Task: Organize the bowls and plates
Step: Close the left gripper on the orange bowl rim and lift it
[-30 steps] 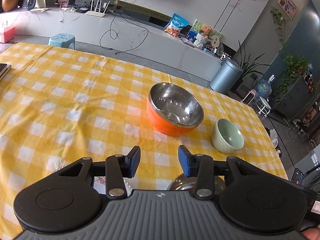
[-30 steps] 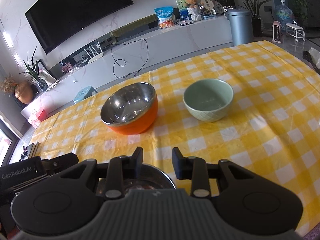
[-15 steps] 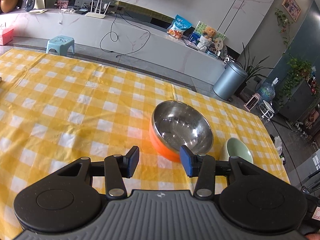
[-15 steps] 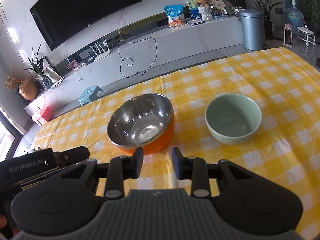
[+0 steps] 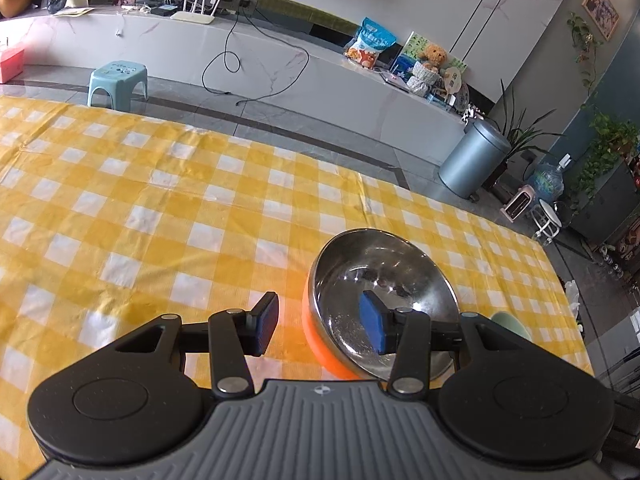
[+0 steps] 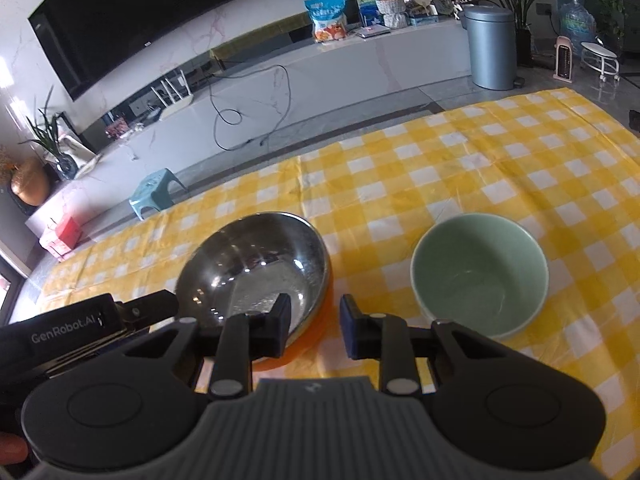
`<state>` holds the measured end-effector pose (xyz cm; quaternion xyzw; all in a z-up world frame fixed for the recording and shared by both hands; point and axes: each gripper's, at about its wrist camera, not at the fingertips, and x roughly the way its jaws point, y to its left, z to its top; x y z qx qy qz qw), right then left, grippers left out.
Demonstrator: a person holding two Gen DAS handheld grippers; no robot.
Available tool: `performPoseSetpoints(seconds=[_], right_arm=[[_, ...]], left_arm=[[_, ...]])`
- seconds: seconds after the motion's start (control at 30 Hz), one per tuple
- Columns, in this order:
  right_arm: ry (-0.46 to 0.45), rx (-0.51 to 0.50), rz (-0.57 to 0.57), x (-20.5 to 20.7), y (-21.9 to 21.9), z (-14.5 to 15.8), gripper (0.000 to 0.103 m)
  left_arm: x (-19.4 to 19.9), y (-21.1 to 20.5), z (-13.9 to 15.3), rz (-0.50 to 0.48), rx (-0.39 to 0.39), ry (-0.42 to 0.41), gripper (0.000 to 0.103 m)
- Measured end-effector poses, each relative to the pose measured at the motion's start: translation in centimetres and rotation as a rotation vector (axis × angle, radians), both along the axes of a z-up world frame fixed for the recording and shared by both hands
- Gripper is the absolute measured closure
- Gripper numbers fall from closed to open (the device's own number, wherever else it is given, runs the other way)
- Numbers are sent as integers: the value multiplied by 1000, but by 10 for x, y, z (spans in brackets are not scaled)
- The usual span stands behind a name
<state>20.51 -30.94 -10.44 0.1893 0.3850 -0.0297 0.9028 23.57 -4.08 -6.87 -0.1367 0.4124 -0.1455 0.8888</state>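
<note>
An orange bowl with a steel inside (image 5: 380, 292) stands on the yellow checked tablecloth (image 5: 160, 216). My left gripper (image 5: 320, 328) is open and straddles the bowl's left rim, right finger over the inside, left finger outside. In the right wrist view my right gripper (image 6: 316, 326) straddles the right rim of the same orange bowl (image 6: 256, 272). Its jaws are closing, with the orange wall between them and a gap still showing. A pale green bowl (image 6: 480, 276) sits empty just right of it and peeks out behind my left gripper's right finger (image 5: 512, 324).
The left gripper's body (image 6: 80, 328) shows at the lower left of the right wrist view. Beyond the table's far edge stand a blue stool (image 5: 118, 80), a grey bin (image 5: 472, 164) and a long white bench (image 5: 280, 60).
Both grippers have moved forward up to the orange bowl, and each now straddles its rim. The steel bowl seen under the fingers a second ago has left view. The right jaws have narrowed.
</note>
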Motion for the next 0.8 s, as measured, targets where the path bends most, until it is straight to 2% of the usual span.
performPoseSetpoints(seconds=[0.17, 0.33, 0.47, 0.57, 0.8], right_arm=[[31, 11, -7, 14, -3, -12, 81], [43, 32, -13, 25, -2, -19, 88], [47, 26, -23, 30, 0, -21, 89], [46, 23, -25, 31, 1, -22, 89], [35, 14, -31, 22, 3, -16, 93]], left_arm=[[9, -6, -12, -10, 19, 18, 52], [17, -10, -20, -5, 24, 38, 68], [20, -14, -21, -14, 25, 37, 82], [19, -16, -20, -10, 44, 33, 88], [4, -11, -7, -10, 44, 12, 89]])
